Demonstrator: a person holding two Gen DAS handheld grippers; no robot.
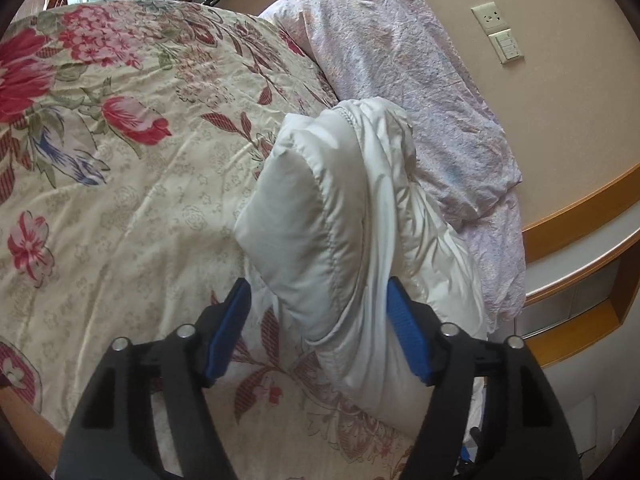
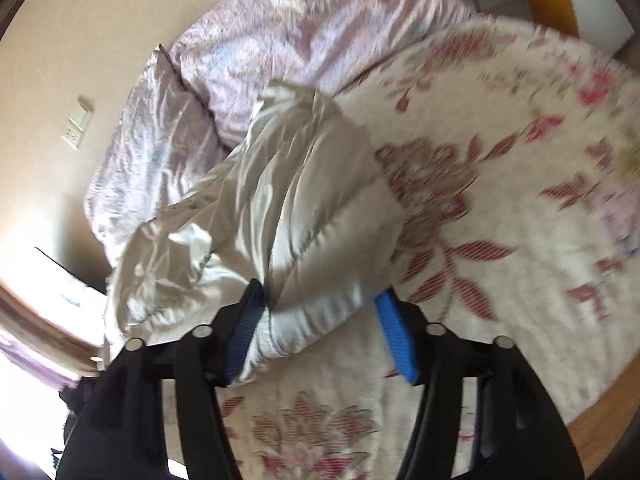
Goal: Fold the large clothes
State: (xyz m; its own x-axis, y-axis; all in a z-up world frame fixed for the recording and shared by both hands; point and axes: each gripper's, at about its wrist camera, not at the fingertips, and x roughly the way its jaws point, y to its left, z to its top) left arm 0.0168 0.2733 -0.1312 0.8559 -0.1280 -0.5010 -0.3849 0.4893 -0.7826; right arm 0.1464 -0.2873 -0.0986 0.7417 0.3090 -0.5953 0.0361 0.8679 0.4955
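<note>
From the left wrist, the left tool [image 1: 318, 330] stands with its blue pads apart, straddling the near end of the white padded jacket [image 1: 340, 216]. One pad sits clear of the cloth, the other close against it, neither pressing. The jacket lies bundled on the floral bedspread [image 1: 120, 200], beside the rumpled pink quilt [image 1: 420, 92]. Its long axis runs from the tool away toward the wall, far end pointing at the pink quilt.

From the right wrist, blurred, the right tool [image 2: 320, 336] is also apart, with a quilted fold of the jacket [image 2: 288, 208] between its pads; whether they touch I cannot tell. Here too the bundle stretches lengthwise away from the tool.

My guess is a fold has just been laid down. Next comes backing both tools off without dragging the cloth, then finding fresh edges.
</note>
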